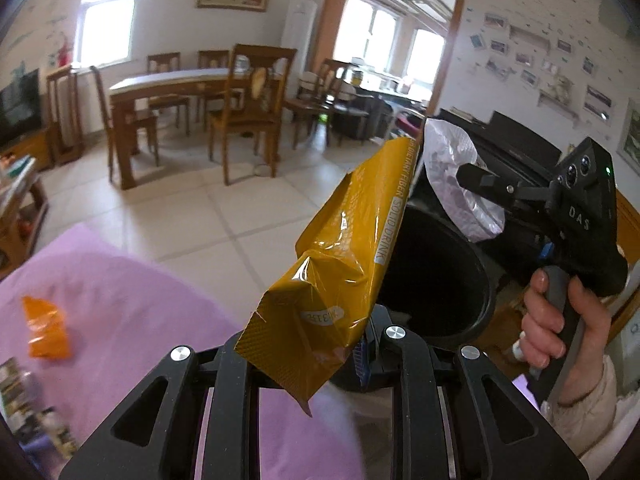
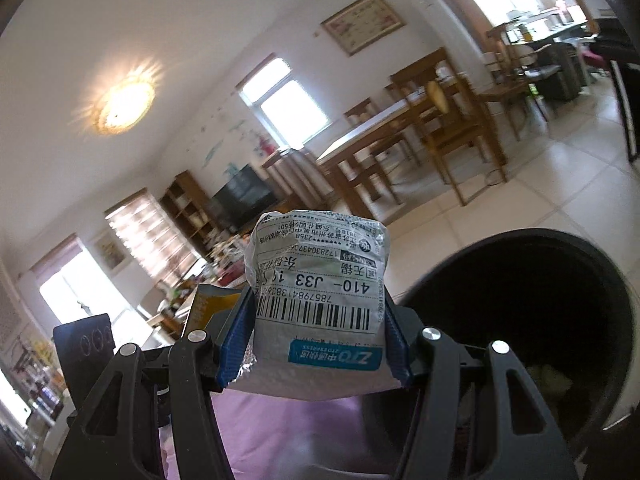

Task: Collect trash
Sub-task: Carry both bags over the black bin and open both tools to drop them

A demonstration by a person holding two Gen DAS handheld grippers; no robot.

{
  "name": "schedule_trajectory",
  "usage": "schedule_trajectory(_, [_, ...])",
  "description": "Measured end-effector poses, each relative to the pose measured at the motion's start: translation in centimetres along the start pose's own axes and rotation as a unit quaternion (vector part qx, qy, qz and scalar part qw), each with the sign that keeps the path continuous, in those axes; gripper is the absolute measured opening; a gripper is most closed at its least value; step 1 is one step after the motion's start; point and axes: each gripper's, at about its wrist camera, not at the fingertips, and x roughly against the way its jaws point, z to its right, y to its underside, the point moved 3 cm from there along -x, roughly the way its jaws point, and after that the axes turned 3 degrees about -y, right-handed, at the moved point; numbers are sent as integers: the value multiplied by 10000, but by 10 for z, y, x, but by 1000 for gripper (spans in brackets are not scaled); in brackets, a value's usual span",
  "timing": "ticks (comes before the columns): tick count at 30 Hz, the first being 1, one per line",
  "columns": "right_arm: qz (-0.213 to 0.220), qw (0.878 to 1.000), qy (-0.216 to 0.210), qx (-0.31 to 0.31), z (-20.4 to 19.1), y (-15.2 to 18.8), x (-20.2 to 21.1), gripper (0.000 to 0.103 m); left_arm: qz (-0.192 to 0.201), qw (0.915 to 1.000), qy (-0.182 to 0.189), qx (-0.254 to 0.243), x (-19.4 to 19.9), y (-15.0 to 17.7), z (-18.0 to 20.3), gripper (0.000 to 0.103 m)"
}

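Carry-to-bin step: L gripper (image 1: 362, 354) clamped on yellow sachet (image 1: 340, 264), R gripper (image 2: 316, 344) half-open gripping crumpled mailer (image 2: 320, 280); next, centre over black bin (image 2: 532, 320), release.

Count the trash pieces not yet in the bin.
3: yellow foil sachet in left gripper, crumpled silver courier bag in right gripper, orange wrapper on purple cloth. Others may be hidden.

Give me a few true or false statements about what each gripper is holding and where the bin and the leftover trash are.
1. The left gripper holds a yellow drink pouch. True.
2. The right gripper is empty. False: its jaws clamp a crumpled parcel bag with a barcode label.
3. The black bin has a lid on. False: its mouth is open.
4. An orange wrapper lies on the purple cloth. True.
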Motion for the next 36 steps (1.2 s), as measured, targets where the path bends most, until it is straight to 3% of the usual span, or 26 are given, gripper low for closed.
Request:
schedule_trajectory(14, [376,9969,541,-427,77,1,42,57,-570,9968,460,-317,-129,3,73,22])
schedule_trajectory(23, [417,9960,595,-529,93,-1,46,57,-776,9949,543,-355,-156,13,83,22])
schedule_trajectory(26, [385,9964,562,-512,91,-1,45,65,-840,9945,491,-384,-153,16,84,26])
schedule_trajectory(27, [368,9965,557,-512,88,1,45,73,-845,9946,459,-388,-154,15,85,37])
schedule_trajectory(28, [371,9964,565,-516,86,0,45,81,-805,9952,397,-387,-152,15,84,58])
schedule_trajectory(30, [440,9964,552,-478,83,0,48,90,-635,9970,233,-367,-143,13,81,86])
schedule_trajectory(36, [438,9974,519,-229,71,-5,49,96,-327,9989,119,-321,-113,9,71,97])
